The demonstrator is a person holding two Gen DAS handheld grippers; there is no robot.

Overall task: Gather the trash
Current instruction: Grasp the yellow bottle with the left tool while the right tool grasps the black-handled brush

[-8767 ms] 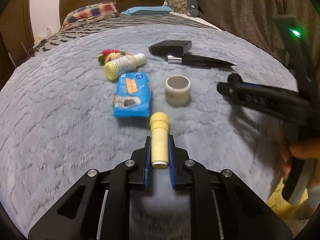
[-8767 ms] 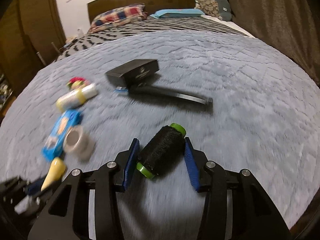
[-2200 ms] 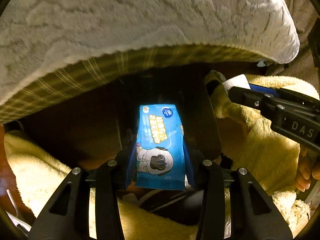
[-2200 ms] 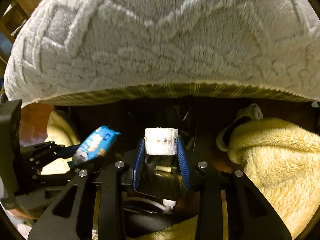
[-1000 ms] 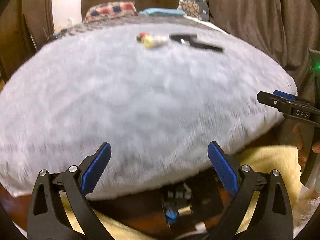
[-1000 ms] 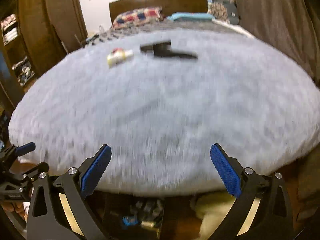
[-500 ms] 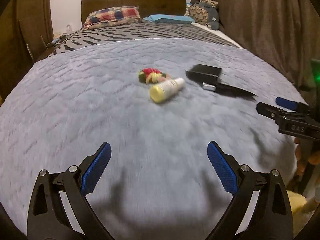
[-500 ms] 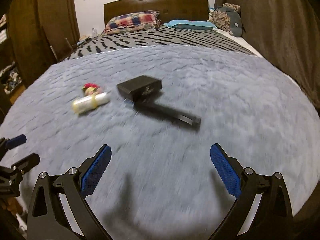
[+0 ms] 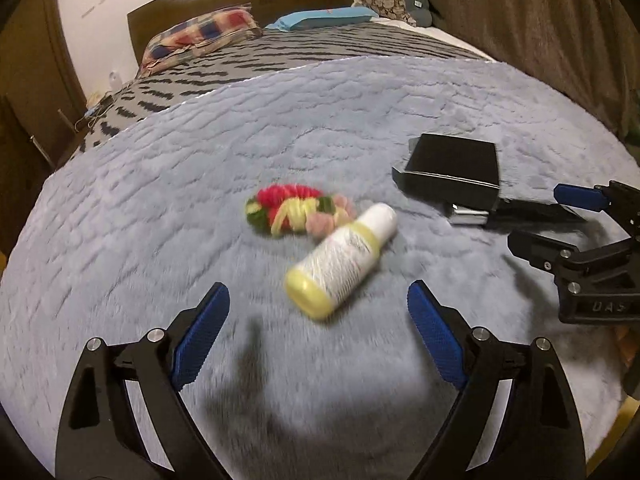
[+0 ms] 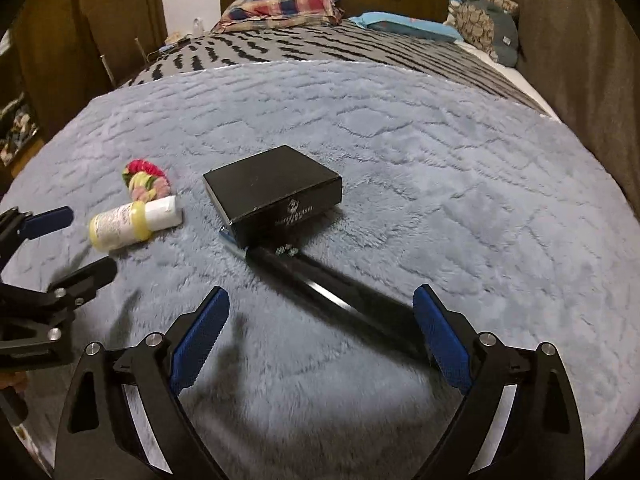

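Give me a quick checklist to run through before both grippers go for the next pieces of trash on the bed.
1. Left gripper empty: ok, nothing between its fingers; jaws just narrowed slightly, open.
2. Right gripper empty: ok, wide open though just closing a little.
3. Left target lined up: ok, the yellow bottle lies on its side just ahead, centred.
4. Bottle free of the yarn bundle: cannot tell, its cap end sits right against it.
5. Right target lined up: ok, the long black stick runs towards the gap.
6. Stick free of the black box: not ok, its far end meets the box.

Two close wrist views, shared blanket (image 9: 168,184)
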